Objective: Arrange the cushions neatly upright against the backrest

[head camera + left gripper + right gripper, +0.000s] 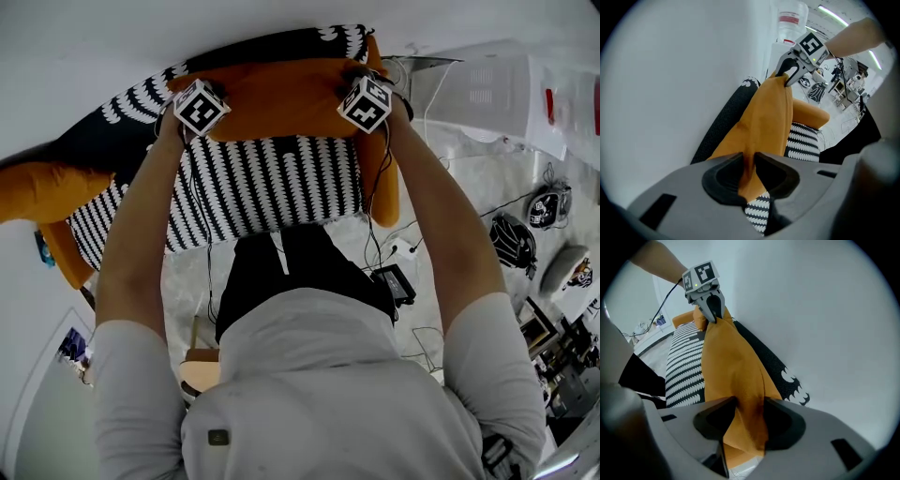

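An orange cushion (pixel 281 98) stands upright on the black-and-white patterned seat (pixel 272 187), leaning on the dark backrest (pixel 281 45). My left gripper (pixel 197 112) is at its top left corner and my right gripper (pixel 366 105) at its top right corner. In the left gripper view the cushion's edge (pixel 768 122) runs between my left gripper's (pixel 749 164) jaws, which stand slightly apart. The right gripper (pixel 790 77) shows at the far corner. In the right gripper view the fabric (pixel 731 371) lies loosely between the right gripper's (pixel 750 411) wider-spread jaws. The left gripper (pixel 714 310) is at the far end.
A second orange cushion (pixel 47 187) lies at the sofa's left end, and an orange armrest (pixel 386 197) closes its right end. A white wall (pixel 670 70) rises behind the backrest. Cables, a black power box (pixel 396 284) and dark bags (pixel 514 239) lie on the floor at right.
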`<action>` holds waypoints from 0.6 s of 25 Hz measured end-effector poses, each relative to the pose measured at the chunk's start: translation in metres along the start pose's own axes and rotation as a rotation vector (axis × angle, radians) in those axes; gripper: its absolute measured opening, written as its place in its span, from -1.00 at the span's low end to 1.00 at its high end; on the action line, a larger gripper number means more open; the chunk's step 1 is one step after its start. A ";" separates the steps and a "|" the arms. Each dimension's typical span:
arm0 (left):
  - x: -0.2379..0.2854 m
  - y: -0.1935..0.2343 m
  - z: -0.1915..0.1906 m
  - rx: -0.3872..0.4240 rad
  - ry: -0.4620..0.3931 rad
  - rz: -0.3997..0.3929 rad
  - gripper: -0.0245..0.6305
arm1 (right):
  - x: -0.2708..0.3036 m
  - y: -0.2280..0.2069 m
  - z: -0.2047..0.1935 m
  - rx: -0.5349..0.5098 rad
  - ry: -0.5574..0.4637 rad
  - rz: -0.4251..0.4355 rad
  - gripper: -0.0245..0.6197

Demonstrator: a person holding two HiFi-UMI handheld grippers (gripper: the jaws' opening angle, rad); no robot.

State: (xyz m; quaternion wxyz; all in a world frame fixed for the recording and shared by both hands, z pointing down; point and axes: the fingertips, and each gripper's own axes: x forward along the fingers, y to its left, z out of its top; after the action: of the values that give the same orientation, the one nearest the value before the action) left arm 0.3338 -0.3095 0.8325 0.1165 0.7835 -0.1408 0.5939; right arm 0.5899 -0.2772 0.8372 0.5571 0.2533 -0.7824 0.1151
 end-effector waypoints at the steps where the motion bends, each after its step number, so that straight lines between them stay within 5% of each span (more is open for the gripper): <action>1: -0.004 0.000 0.000 -0.011 -0.012 0.011 -0.64 | -0.004 -0.001 0.001 0.017 -0.010 -0.015 -0.28; 15: -0.089 -0.005 -0.003 -0.113 -0.212 0.118 -0.52 | -0.083 0.032 0.058 0.191 -0.209 -0.158 -0.26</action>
State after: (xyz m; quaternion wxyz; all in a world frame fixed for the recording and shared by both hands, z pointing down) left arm 0.3102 -0.2961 0.7476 0.1097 0.8244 -0.2315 0.5046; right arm 0.5471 -0.2550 0.7427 0.4533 0.3765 -0.7993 0.1180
